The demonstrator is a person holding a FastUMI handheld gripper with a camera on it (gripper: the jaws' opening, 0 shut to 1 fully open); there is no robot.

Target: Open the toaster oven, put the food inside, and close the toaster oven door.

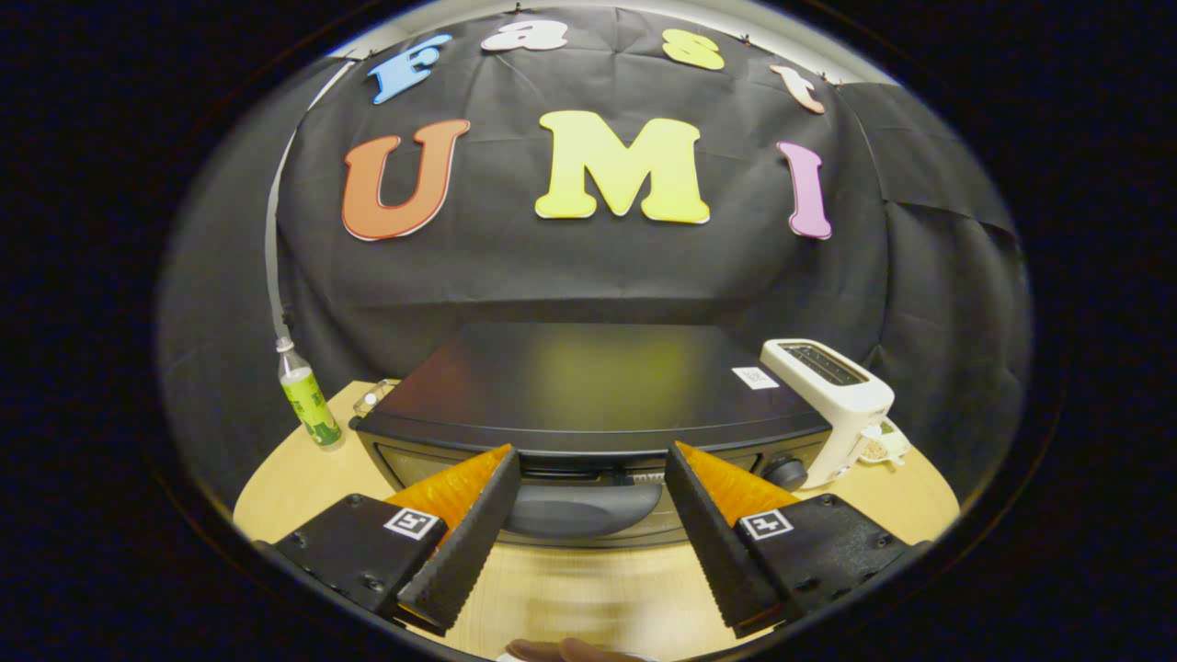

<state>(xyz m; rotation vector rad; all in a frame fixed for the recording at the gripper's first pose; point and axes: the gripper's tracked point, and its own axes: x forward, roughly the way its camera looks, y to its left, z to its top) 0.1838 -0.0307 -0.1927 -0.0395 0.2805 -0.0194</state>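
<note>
Two fingers of the gripper stand wide apart with nothing between them, poised just in front of the toaster oven. The oven is a dark box on the round wooden table, its door closed, and the curved door handle shows in the gap between the fingers, just ahead of the tips. A control knob sits at the right end of the oven's front. To the right of the oven, just beside its corner, stands a white slot toaster, with a small pale object at its foot that is too small to identify. On the far left of the table stands a bottle with a green label, apart from the oven. At the near table edge, below the fingers, a bit of a hand shows.
</note>
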